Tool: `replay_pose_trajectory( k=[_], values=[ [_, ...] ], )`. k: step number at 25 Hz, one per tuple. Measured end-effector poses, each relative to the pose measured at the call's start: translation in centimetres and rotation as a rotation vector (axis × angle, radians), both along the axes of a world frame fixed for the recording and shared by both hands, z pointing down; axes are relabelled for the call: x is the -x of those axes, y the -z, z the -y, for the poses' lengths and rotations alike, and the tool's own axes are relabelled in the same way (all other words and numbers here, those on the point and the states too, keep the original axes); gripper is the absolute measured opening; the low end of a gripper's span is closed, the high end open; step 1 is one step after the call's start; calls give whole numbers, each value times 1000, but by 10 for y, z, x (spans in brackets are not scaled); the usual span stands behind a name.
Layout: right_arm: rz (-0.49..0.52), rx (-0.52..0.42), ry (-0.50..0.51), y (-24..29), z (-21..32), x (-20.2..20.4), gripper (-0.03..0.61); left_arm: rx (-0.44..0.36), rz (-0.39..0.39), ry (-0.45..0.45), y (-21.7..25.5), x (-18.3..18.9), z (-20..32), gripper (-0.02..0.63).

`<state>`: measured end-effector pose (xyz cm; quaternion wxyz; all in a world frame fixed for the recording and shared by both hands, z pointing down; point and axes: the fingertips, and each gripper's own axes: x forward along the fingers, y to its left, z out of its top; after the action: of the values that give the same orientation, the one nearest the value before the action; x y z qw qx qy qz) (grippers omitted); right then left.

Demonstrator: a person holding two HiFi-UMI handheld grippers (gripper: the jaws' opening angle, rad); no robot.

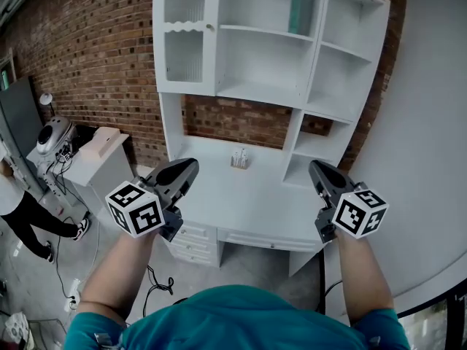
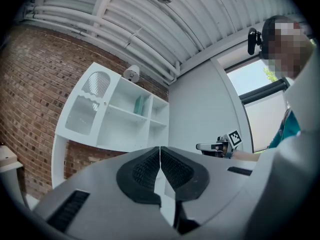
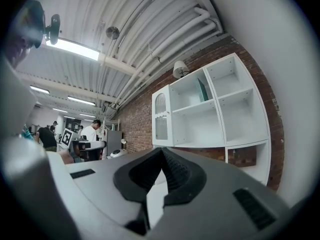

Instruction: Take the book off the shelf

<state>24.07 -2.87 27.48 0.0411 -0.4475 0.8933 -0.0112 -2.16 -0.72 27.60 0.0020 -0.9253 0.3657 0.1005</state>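
In the head view we hold the left gripper (image 1: 191,165) and the right gripper (image 1: 315,168) above the white desk's (image 1: 248,195) front corners, with the teal book (image 1: 301,7) at the right end of the hutch's (image 1: 270,86) top middle shelf. In the left gripper view, our jaws are pressed together on nothing, well apart from the book (image 2: 140,104). In the right gripper view, the jaws likewise meet empty.

A teal book (image 1: 301,7) stands on the white shelf (image 1: 255,29) toward one o'clock. A small white object (image 1: 239,158) sits on the tabletop (image 1: 248,195).
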Motion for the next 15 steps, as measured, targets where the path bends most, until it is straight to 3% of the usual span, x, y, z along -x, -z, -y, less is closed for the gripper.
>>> replay_pose_trajectory(
  k=[7, 15],
  values=[
    [-3, 17, 9, -13, 23, 13, 23, 5, -3, 4, -6, 12, 19, 20],
    [-15, -8, -61, -8, 82, 38, 23, -7, -23, -79, -12, 37, 94, 20]
  ],
)
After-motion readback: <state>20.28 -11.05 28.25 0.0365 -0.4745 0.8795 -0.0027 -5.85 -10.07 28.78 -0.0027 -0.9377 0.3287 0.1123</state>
